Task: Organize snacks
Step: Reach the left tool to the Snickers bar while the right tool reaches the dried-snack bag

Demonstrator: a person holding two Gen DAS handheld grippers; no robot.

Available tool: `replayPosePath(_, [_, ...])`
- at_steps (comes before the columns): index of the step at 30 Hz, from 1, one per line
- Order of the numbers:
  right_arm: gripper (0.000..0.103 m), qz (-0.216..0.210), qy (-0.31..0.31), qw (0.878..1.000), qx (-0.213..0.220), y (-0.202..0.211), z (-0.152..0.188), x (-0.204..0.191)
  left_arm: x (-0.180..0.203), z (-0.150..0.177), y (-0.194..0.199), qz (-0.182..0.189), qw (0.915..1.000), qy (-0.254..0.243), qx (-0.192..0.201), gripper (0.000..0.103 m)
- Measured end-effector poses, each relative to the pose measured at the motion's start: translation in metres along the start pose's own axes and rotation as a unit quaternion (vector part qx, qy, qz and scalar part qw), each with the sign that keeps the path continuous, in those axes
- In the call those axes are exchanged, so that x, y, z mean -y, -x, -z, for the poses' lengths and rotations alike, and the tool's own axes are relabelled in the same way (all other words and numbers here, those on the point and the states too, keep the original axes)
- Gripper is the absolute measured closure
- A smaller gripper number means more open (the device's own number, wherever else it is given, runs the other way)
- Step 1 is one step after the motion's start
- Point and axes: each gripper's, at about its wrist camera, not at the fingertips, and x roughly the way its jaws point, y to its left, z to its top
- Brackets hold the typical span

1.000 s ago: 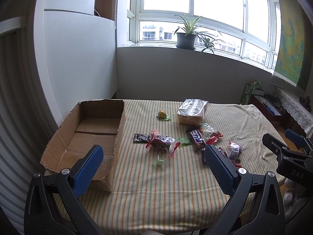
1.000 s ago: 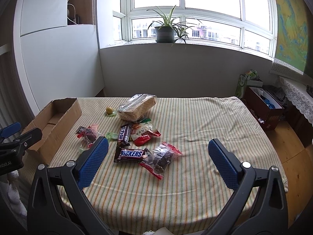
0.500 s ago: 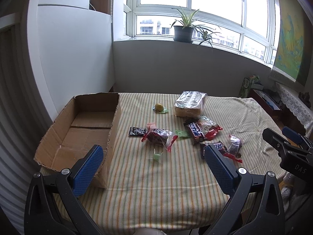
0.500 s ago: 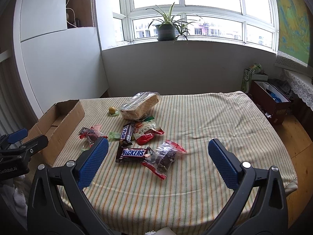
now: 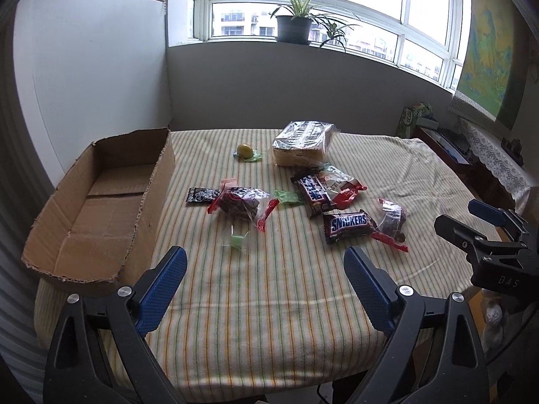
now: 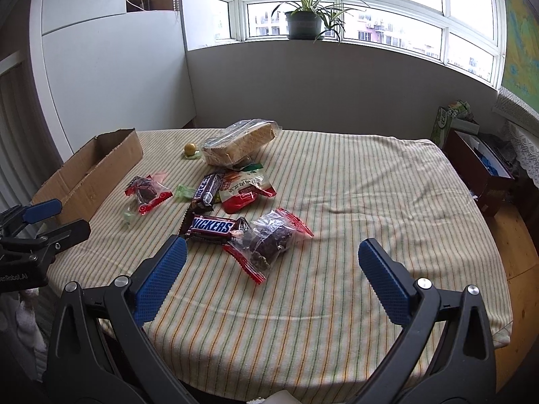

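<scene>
An open cardboard box (image 5: 101, 202) lies at the table's left edge with nothing inside. Snacks are scattered mid-table: a Snickers bar (image 5: 347, 225), two clear bags of dark cake (image 5: 241, 200) (image 5: 390, 222), a dark chocolate bar (image 5: 311, 193), a red-and-white packet (image 5: 340, 188) and wrapped bread (image 5: 301, 143). My left gripper (image 5: 264, 262) hovers over the near cloth, its jaws closing with nothing between them. My right gripper (image 6: 271, 249) stands open just short of the Snickers bar (image 6: 212, 227) and one cake bag (image 6: 269, 239).
A yellow sweet (image 5: 245, 149), small green sweets (image 5: 237, 240) and a black sachet (image 5: 200, 196) also lie on the striped cloth (image 6: 353, 185). A white cabinet stands left, a wall with a potted plant (image 6: 303, 20) behind, and a red box (image 6: 485, 171) on the floor at right.
Both grippers have sunk and come nearer the table, so the snacks look larger. The left jaws have narrowed a little. Nothing on the table has moved.
</scene>
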Motion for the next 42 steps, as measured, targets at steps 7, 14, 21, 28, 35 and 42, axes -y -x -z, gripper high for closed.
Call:
replayPosePath(7, [0.008,-0.025,-0.007,0.999,-0.035,-0.023,0.0,0.013,0.009,0.003,-0.022,0.036,0.9989,0.001,-0.031,0.025])
replayPosePath(14, [0.018,-0.065,-0.061,0.993,-0.078,-0.057,-0.004,0.024,0.015,-0.004,-0.04,0.063,0.9971,-0.003,-0.043,0.039])
replayPosePath(21, [0.025,-0.074,-0.1,0.986,-0.108,-0.088,-0.009,0.03,0.02,-0.018,-0.063,0.092,0.9943,-0.001,-0.055,0.051])
replayPosePath(28, [0.026,-0.054,-0.077,0.988,-0.124,-0.107,-0.01,0.022,0.03,-0.031,-0.089,0.102,0.9926,-0.013,-0.064,0.059])
replayPosePath(35, [0.032,-0.028,-0.029,0.99,-0.132,-0.115,-0.012,0.016,0.028,-0.037,-0.112,0.118,0.989,-0.001,-0.089,0.068])
replayPosePath(42, [0.04,-0.01,-0.007,0.991,-0.136,-0.11,-0.012,0.024,0.034,-0.035,-0.119,0.15,0.9828,-0.007,-0.108,0.074])
